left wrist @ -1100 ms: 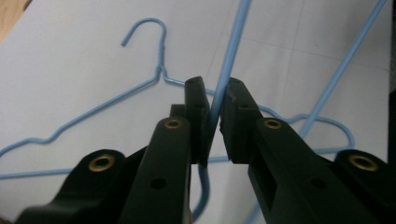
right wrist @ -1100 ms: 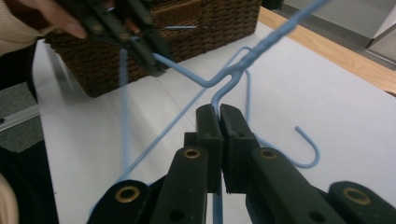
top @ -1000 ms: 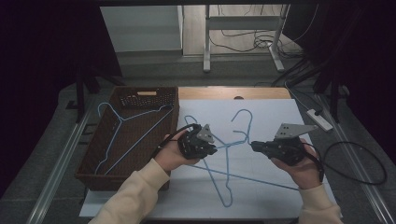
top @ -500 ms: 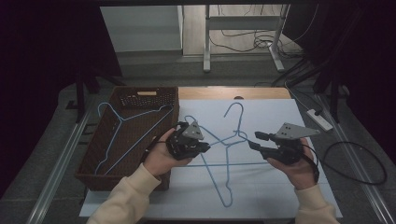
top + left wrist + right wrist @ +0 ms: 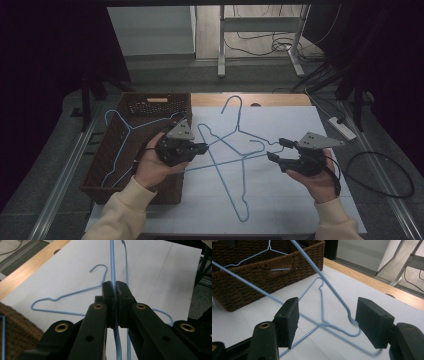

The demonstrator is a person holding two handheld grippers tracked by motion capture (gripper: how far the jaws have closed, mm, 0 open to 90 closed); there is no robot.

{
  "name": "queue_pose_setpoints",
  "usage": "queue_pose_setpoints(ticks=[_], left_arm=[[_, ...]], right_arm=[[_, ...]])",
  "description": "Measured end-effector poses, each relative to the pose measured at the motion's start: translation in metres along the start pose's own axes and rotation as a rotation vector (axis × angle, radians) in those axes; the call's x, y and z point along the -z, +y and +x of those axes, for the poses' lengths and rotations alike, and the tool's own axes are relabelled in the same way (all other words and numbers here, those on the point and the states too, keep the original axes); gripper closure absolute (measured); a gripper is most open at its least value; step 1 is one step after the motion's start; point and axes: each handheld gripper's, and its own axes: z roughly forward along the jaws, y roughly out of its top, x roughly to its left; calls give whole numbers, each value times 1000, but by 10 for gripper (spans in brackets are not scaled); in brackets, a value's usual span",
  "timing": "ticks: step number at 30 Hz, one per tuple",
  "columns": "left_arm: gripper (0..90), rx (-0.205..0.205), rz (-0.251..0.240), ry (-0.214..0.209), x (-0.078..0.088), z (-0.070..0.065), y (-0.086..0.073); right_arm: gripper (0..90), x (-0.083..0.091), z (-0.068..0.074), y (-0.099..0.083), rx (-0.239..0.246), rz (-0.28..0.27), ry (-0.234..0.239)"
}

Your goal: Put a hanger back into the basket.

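Far left we've got the wicker basket (image 5: 107, 165) sitting at the table's left edge, w/ one blue hanger (image 5: 131, 129) lying inside it. Next over, our left gripper (image 5: 199, 148) is clamped tight on the wire of a second blue hanger (image 5: 235, 131); in the left gripper view the jaws are pinched together on that wire (image 5: 112, 270), which runs straight up btwn them, so this one's gripped, no doubt. That hanger is tilted, its hook (image 5: 233, 102) up toward the far edge of the white sheet (image 5: 310, 125), and its frame stretches across to the right. Under and beside it a third blue hanger (image 5: 239, 192) lies flat on the sheet, hook (image 5: 243, 214) toward us, crossing the held one near the middle. Now the right gripper (image 5: 278, 149): its jaws have just been opening and stand apart. In the right gripper view the held hanger's corner (image 5: 353, 333) sits btwn the two pads, but neither pad (image 5: 288, 320) presses on it. The left gripper has it alone.
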Motion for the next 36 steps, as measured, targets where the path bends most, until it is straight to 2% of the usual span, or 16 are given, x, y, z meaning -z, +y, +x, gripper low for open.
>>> queue_pose_setpoints(ticks=[9, 19, 32, 33, 36], left_arm=[[870, 65, -69, 50, 29, 13, -12], [870, 119, -116, 97, 54, 25, -30], [870, 184, -173, 155, 87, 40, -52], [870, 201, -187, 175, 95, 43, -57], [870, 224, -197, 197, 104, 47, -65]], right_arm=[[345, -4, -6, -9, -32, 23, -15], [331, -9, -11, -20, -59, 47, -30], [322, -13, -13, -24, -67, 66, -31], [320, -14, -13, -25, -69, 70, -30], [320, -15, -13, -26, -71, 76, -30]])
